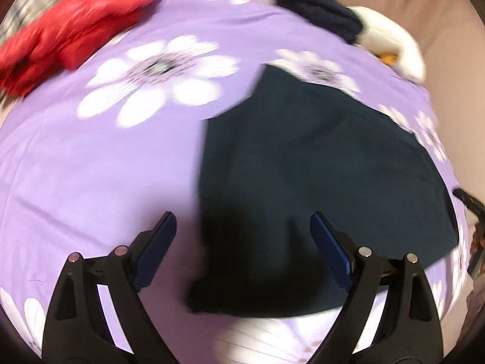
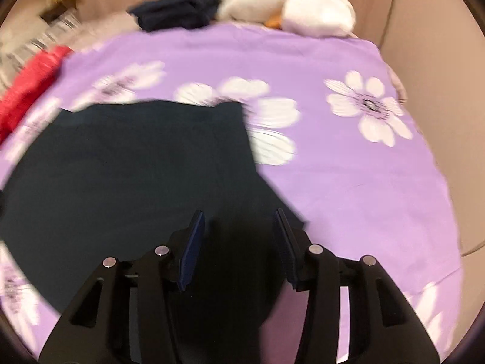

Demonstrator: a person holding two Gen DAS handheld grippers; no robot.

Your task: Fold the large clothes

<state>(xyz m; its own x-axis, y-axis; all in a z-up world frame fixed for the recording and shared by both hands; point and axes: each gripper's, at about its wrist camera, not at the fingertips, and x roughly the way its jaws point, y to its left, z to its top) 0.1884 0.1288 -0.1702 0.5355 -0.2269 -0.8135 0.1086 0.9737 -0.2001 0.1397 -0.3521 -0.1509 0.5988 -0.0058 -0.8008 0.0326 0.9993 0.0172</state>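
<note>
A dark teal garment point(image 1: 318, 166) lies spread flat on a purple bedsheet with white flowers point(image 1: 91, 166). My left gripper point(image 1: 242, 217) hovers over the garment's near left edge. It is open wide, and its blue pads touch nothing. In the right wrist view the same garment point(image 2: 121, 166) fills the left half of the sheet point(image 2: 363, 182). My right gripper point(image 2: 239, 212) is above the garment's near right corner, with its jaws partly apart. Dark cloth shows in the gap below, but the pads do not press on it. Both views are blurred.
A crumpled red garment point(image 1: 69, 30) point(image 2: 27, 91) lies at the far left of the bed. Against the beige headboard at the back are a folded navy cloth point(image 1: 318, 12) point(image 2: 175, 12) and a white plush duck point(image 1: 391, 42) point(image 2: 288, 3).
</note>
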